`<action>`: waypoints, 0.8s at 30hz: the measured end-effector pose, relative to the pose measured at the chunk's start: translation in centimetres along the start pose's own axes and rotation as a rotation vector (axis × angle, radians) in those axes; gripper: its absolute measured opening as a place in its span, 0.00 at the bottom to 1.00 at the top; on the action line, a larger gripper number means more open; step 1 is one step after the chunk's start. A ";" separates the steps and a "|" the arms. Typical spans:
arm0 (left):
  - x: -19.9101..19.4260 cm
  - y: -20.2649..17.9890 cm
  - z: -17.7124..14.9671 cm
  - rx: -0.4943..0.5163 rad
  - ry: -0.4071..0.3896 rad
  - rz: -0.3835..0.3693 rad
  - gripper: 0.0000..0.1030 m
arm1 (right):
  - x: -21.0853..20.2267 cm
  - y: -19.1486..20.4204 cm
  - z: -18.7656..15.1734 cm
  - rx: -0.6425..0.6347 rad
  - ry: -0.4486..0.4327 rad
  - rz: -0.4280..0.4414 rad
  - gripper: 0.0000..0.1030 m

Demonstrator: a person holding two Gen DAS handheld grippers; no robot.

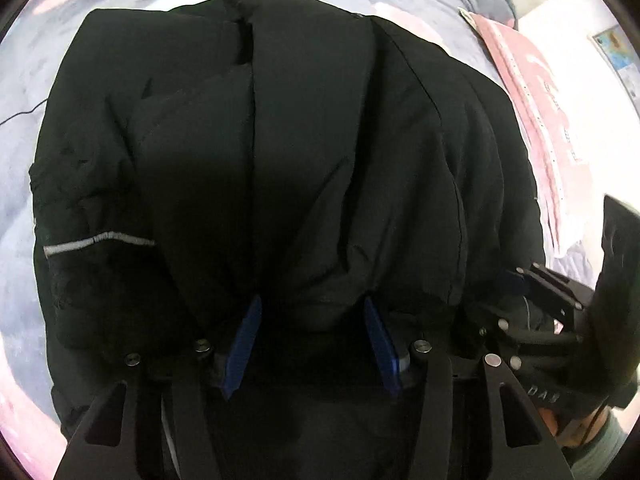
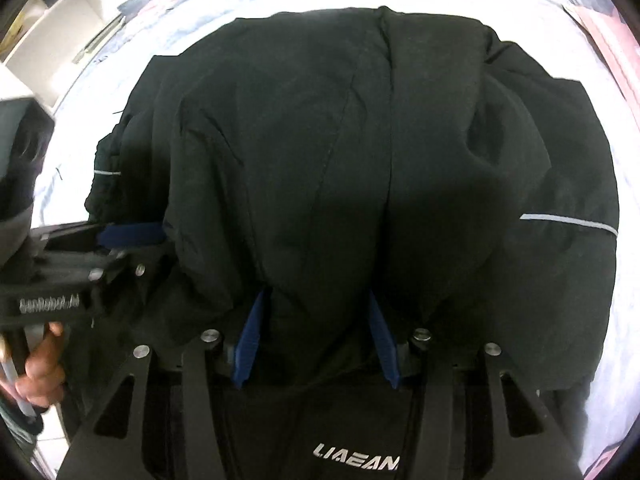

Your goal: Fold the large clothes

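Black jacket (image 1: 288,152) on bed (image 1: 24,128): bulky, soft, slick. Left gripper (image 1: 312,344) and right gripper (image 2: 316,336) jaws each clamp near hem.

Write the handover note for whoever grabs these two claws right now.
Left claw: jaws apart, a thick bunch of the black jacket between its blue fingers.
Right claw: likewise, fabric bunched between its jaws.
Jacket: on the pale bedspread, sides apparently folded inward, near edge at both claws.
Left: finish this fold and flatten the bundle. Whether either grip is firm, I cannot tell.
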State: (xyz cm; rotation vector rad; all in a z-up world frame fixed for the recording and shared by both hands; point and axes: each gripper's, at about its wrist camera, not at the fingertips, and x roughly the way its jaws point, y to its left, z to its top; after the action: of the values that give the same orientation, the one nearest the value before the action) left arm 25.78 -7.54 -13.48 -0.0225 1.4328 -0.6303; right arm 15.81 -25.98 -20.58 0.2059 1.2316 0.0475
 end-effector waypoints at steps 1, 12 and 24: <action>-0.2 0.2 -0.1 -0.013 0.003 -0.011 0.53 | -0.1 -0.1 -0.1 0.006 -0.004 0.011 0.50; -10.1 -3.2 0.8 0.080 -0.185 -0.196 0.53 | -10.4 -1.0 2.6 -0.023 -0.189 0.055 0.52; 0.3 -1.1 2.9 -0.045 -0.037 -0.068 0.53 | -0.1 -3.7 7.3 0.033 -0.048 -0.030 0.49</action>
State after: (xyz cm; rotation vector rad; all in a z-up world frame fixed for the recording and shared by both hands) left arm 28.00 -9.56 -12.87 -0.1179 1.4153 -0.6504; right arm 22.35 -30.54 -18.89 0.2159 1.1878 -0.0040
